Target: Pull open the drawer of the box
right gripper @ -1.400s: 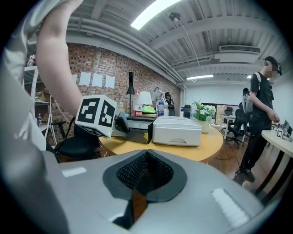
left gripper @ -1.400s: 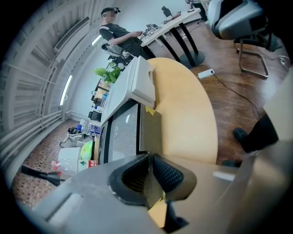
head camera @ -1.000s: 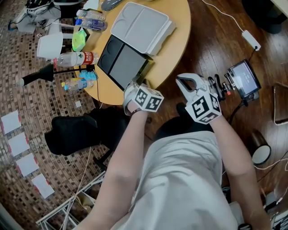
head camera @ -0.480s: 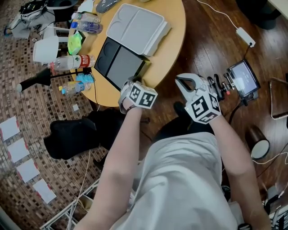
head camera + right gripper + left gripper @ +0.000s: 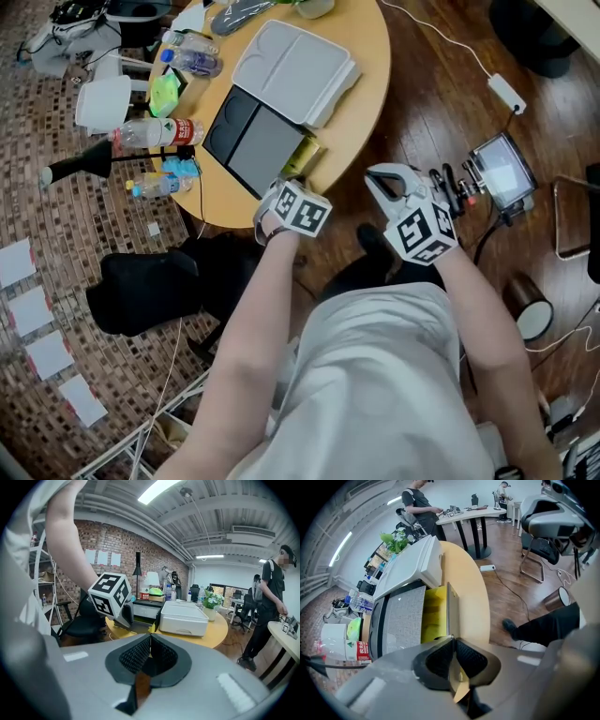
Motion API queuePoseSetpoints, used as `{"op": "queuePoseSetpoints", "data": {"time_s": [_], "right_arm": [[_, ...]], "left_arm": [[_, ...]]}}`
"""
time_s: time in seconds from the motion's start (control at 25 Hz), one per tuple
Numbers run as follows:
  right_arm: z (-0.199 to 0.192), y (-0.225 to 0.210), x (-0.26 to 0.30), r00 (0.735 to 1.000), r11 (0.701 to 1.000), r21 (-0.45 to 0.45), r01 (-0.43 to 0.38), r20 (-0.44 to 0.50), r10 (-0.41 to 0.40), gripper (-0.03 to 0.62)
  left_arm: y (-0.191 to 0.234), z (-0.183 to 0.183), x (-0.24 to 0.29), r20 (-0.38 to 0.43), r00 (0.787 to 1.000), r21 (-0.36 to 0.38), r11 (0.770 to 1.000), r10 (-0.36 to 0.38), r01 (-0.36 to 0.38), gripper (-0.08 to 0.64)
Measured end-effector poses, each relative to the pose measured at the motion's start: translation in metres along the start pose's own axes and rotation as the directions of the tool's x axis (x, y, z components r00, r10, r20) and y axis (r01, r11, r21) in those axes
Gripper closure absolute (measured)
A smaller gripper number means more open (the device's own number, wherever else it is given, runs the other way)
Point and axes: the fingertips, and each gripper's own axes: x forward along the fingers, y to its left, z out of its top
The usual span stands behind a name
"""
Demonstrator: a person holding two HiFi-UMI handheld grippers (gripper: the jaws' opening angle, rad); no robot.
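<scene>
Right hand-held gripper (image 5: 150,639) is hanging off the table (image 5: 471,597), clenched on nothing. Left hand-held gripper (image 5: 453,641) is at the rim, jaws closing on the drawer (image 5: 433,616), its thin front panel sitting edge-on between the pads. That panel is running lengthwise straight away from the gripper, yellow inside showing on its left. The drawer is poking out of the box (image 5: 401,620) toward the table's edge.

A bottle (image 5: 155,133) is seen at ten o'clock, a screen (image 5: 503,173) at two, a black chair (image 5: 150,286) at eight.
</scene>
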Motion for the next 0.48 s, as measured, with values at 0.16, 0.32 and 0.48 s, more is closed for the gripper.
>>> {"op": "queuePoseSetpoints", "data": {"time_s": [0.16, 0.32, 0.48], "right_arm": [[0.000, 0.000, -0.007, 1.000, 1.000, -0.008, -0.007, -0.012, 0.007, 0.584], [-0.004, 0.007, -0.012, 0.999, 0.999, -0.029, -0.038, -0.036, 0.036, 0.584], [-0.007, 0.019, -0.013, 0.995, 0.995, -0.054, -0.079, -0.067, 0.075, 0.584]], "left_arm": [[-0.018, 0.001, -0.006, 0.005, 0.997, -0.015, 0.997, -0.071, 0.071, 0.534], [-0.034, 0.003, -0.013, 0.009, 0.993, -0.012, 0.993, -0.118, 0.118, 0.535], [-0.041, 0.003, -0.022, 0.010, 0.989, -0.004, 0.989, -0.147, 0.147, 0.535]]}}
